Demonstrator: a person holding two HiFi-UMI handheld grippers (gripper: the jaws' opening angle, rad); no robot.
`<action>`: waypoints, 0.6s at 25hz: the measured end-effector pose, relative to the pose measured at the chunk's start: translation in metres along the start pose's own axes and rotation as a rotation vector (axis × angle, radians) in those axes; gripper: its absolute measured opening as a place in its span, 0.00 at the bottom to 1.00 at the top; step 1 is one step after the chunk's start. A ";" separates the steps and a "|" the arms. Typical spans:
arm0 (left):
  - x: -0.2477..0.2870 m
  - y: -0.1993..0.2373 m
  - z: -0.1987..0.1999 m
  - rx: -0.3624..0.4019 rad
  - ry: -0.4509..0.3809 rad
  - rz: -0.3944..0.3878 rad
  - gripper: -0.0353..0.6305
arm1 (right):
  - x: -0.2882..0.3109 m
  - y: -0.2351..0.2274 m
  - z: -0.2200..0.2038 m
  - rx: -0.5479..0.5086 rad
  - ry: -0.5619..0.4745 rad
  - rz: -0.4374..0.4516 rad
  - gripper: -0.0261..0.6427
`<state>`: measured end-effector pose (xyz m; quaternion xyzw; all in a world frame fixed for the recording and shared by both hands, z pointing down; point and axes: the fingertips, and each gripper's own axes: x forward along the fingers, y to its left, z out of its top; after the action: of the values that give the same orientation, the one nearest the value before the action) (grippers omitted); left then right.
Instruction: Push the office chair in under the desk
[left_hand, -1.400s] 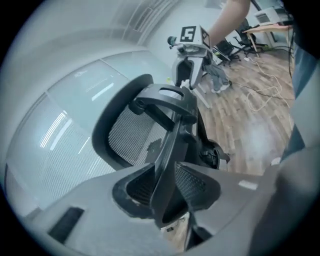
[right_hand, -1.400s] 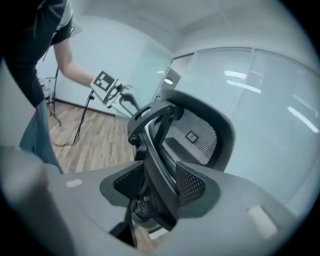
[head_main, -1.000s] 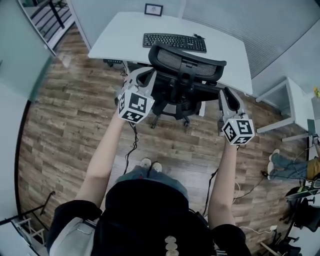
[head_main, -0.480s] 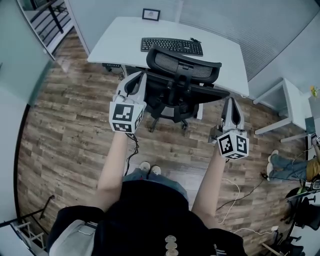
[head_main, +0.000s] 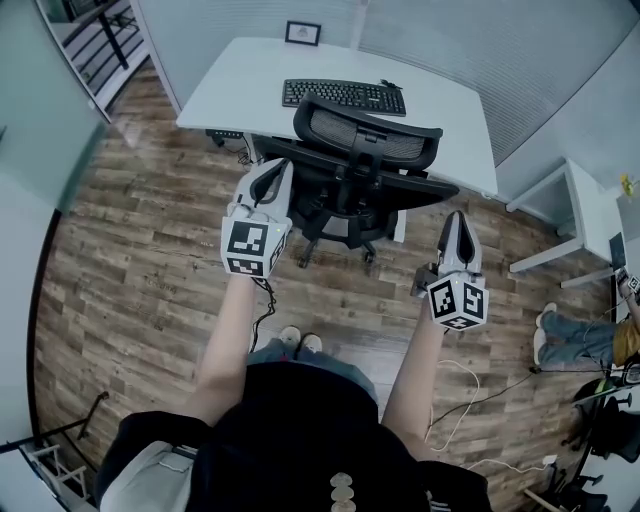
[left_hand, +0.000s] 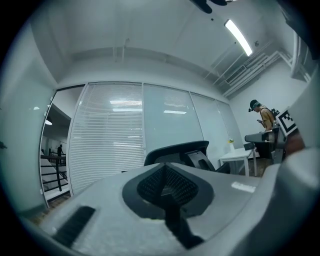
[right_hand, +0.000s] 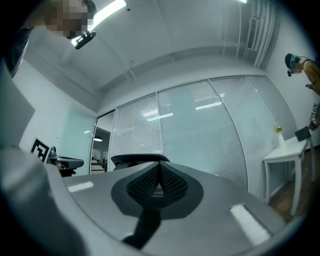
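The black mesh office chair (head_main: 365, 150) stands with its seat partly under the white desk (head_main: 230, 85), its backrest toward me. My left gripper (head_main: 273, 170) is shut and empty, its tips close by the chair's left armrest (head_main: 290, 150); contact cannot be told. My right gripper (head_main: 455, 220) is shut on nothing, a little behind and to the right of the right armrest (head_main: 425, 190). The left gripper view shows shut jaws (left_hand: 167, 187) below the chair's backrest (left_hand: 180, 152). The right gripper view shows the right gripper (right_hand: 159, 185) shut, the chair top (right_hand: 137, 159) beyond.
A black keyboard (head_main: 343, 96) and a small picture frame (head_main: 303, 33) lie on the desk. A white side table (head_main: 585, 215) stands at the right, with a seated person's legs (head_main: 565, 335) near it. Cables (head_main: 262, 300) trail over the wood floor by my feet.
Both grippers have drawn back from the chair toward me, the right one farther. The right jaws, slightly apart a second ago, are closed. The chair keeps its place at the desk.
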<state>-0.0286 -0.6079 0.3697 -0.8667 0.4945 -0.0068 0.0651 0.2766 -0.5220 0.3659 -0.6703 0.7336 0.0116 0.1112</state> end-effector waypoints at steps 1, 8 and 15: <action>0.000 0.000 0.000 0.005 0.006 0.000 0.06 | -0.001 0.000 0.000 -0.001 0.000 -0.005 0.05; -0.002 0.003 -0.001 0.001 0.020 0.015 0.06 | -0.001 0.001 -0.003 -0.009 0.009 -0.011 0.05; -0.001 0.005 0.000 0.009 0.020 0.019 0.06 | 0.001 0.001 -0.003 -0.004 0.002 -0.021 0.05</action>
<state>-0.0335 -0.6097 0.3691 -0.8615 0.5035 -0.0170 0.0639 0.2755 -0.5231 0.3688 -0.6781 0.7267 0.0112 0.1095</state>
